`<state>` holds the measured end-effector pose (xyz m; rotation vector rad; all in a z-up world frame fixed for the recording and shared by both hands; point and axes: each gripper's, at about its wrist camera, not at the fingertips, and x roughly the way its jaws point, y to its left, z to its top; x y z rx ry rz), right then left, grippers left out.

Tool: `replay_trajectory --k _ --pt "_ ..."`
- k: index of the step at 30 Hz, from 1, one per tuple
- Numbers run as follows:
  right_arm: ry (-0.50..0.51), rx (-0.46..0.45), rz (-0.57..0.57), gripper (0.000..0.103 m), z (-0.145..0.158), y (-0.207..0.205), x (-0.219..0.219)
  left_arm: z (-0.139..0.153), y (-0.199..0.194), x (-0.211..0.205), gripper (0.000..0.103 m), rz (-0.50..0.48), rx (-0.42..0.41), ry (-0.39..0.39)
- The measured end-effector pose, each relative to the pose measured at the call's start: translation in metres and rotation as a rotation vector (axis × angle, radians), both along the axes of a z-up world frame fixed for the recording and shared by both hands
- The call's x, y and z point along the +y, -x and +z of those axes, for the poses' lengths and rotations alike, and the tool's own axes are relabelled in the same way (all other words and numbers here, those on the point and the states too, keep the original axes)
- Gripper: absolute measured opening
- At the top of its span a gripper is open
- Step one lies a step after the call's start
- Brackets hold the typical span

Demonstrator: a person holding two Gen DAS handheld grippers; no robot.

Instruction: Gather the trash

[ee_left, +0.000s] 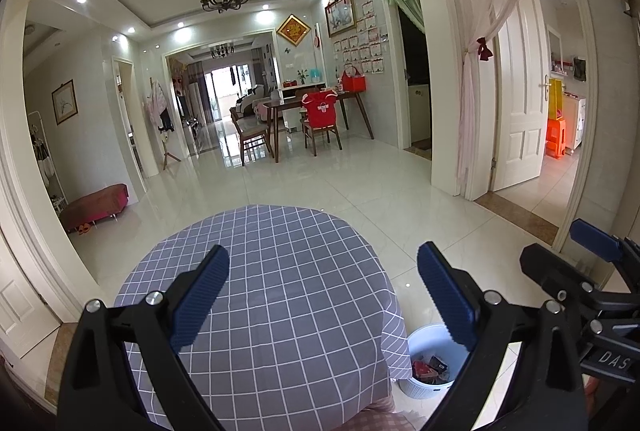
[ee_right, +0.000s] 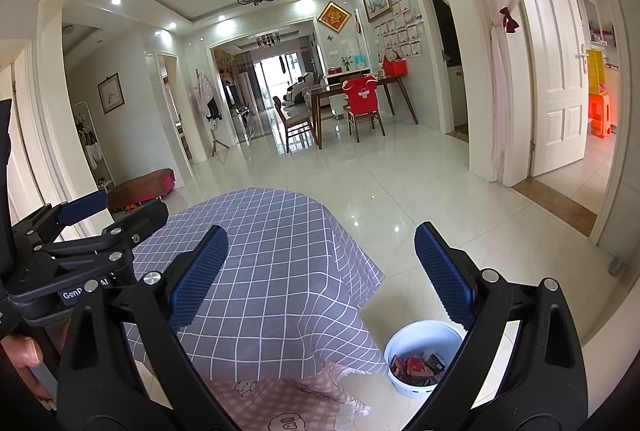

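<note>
Hovering over grey checked tablecloth (ee_left: 272,295), both tools released, nothing gripped.
Holding left gripper (ee_left: 324,295) and right gripper (ee_right: 320,275) wide apart, side by side above table. Seeing no trash on the cloth; wrappers (ee_right: 418,367) lying in one white bin (ee_right: 404,341) on the floor, near right. Judging collection near finished or between items; next needing a scan for strays. Counting: two grippers, one bin.

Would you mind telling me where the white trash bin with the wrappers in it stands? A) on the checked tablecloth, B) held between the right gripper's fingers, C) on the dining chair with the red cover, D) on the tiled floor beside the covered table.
D: the white trash bin stands on the tiled floor next to the hanging edge of the checked tablecloth, with wrappers inside it, and both grippers are open and empty.
</note>
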<state>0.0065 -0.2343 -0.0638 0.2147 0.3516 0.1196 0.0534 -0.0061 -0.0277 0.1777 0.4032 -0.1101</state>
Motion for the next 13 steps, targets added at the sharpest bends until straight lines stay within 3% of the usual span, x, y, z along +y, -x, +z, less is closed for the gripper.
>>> replay_trajectory --k 13 --pt "0.038 0.118 0.052 0.093 -0.027 -0.063 0.042 -0.029 -0.047 0.042 0.093 0.053 0.100 0.065"
